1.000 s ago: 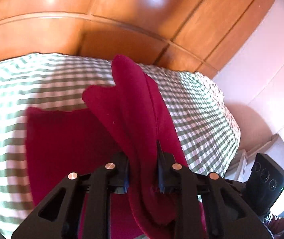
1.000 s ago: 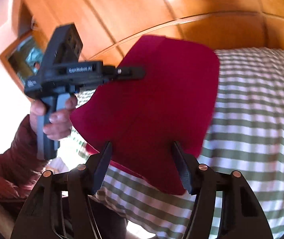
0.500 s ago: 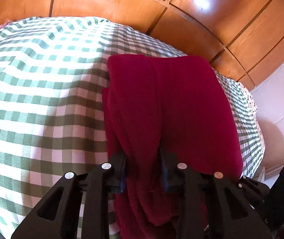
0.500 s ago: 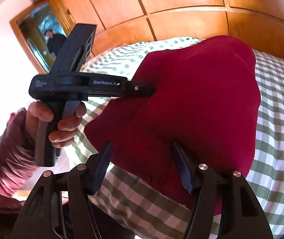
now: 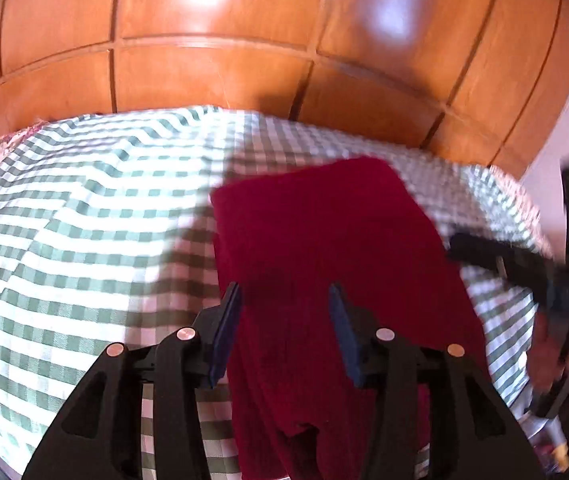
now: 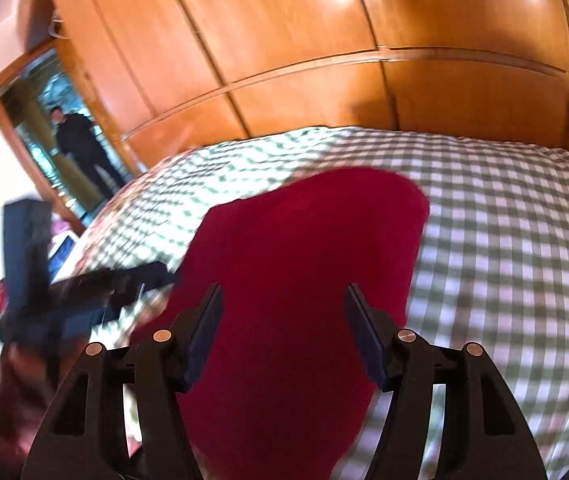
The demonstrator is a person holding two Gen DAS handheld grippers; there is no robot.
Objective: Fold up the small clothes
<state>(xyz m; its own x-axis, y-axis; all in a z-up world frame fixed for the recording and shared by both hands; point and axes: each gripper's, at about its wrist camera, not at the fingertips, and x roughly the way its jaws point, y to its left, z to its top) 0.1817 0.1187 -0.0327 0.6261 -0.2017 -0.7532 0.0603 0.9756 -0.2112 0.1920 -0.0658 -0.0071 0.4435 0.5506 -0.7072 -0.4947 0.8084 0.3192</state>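
Note:
A dark red garment lies folded on the green-and-white checked bedcover; it also shows in the right wrist view. My left gripper is open, its fingers apart over the garment's near end, holding nothing. My right gripper is open over the garment's near end too. The right gripper appears blurred at the right of the left wrist view. The left gripper appears blurred at the left of the right wrist view.
Orange-brown wooden wardrobe panels rise behind the bed. A mirror at the left reflects a person in dark clothes. The checked bedcover stretches to the right of the garment. A pale wall stands at the right.
The left gripper has let go of the red garment and opened. The garment has dropped from the air onto the bedcover. Both grippers have drawn back a little.

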